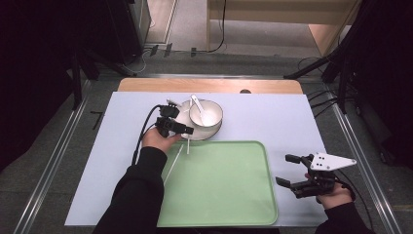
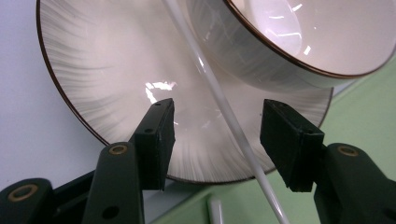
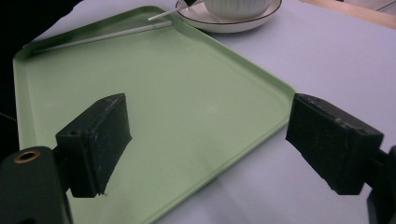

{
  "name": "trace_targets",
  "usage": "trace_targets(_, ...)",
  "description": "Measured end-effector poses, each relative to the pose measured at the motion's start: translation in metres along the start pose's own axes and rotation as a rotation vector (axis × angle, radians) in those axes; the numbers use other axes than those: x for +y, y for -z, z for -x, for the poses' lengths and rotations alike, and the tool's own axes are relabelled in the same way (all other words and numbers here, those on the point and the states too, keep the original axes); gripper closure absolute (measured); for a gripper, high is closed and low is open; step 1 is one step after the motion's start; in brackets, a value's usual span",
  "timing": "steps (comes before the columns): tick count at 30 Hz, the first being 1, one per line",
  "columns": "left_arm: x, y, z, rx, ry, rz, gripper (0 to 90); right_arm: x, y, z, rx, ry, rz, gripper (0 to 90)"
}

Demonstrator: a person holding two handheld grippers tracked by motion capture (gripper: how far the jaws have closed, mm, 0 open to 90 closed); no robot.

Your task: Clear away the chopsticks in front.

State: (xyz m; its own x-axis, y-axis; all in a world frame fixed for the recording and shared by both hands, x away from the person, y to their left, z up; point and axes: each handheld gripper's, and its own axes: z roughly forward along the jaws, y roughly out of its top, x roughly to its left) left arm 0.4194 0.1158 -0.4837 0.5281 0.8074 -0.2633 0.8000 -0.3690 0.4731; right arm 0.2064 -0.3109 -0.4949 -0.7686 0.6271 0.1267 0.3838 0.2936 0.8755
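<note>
A green tray (image 1: 229,185) lies on the near half of the pale lilac surface (image 1: 282,117), a person's two dark-sleeved forearms coming in from the near edge. At the tray's right edge the right claw (image 1: 288,170) is held just off the rim, its jaws spread wide and empty; in the right gripper view the tray's near-right corner sits between them. One white chopstick (image 1: 174,164) lies along the tray's left side.

Farther in, the left claw (image 1: 189,129) hovers at the tray's far-left corner, over the near rim of a white plate (image 1: 184,127) with a thin brown edge. Its jaws stand apart, and in the left gripper view a second white chopstick (image 2: 219,100) runs slanting between them, closer to the right-hand jaw; whether it touches either jaw cannot be told. That chopstick reaches from the plate down over the tray's far rim.

On the plate, to the right of the left claw, sits a white bowl (image 1: 206,113) with a white spoon (image 1: 198,104) resting in it, handle leaning far-left. Beyond the lilac cover a strip of bare wood (image 1: 209,86) shows at the far edge.
</note>
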Motion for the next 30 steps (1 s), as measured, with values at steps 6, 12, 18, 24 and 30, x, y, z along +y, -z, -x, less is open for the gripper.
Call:
trace_targets(6,0.002,-0.005,-0.001,0.039,0.034,0.002,64.0,0.0,-0.001,0.0,0.005,-0.003,-0.007,14.1)
trace_targets(12,0.004,-0.008,-0.009,0.032,0.095,0.017,68.9,0.0,-0.001,0.0,0.006,-0.003,-0.007,14.1)
trace_targets(18,0.007,-0.012,-0.014,0.016,0.159,0.024,77.7,0.0,-0.001,0.0,0.007,-0.004,-0.006,14.1)
trace_targets(24,0.006,-0.013,-0.016,0.043,0.168,0.018,83.7,0.0,0.0,0.0,0.006,-0.005,-0.005,14.1)
trace_targets(30,0.006,-0.012,-0.016,0.038,0.194,0.008,85.4,-0.001,0.0,0.0,0.006,-0.003,-0.005,14.1)
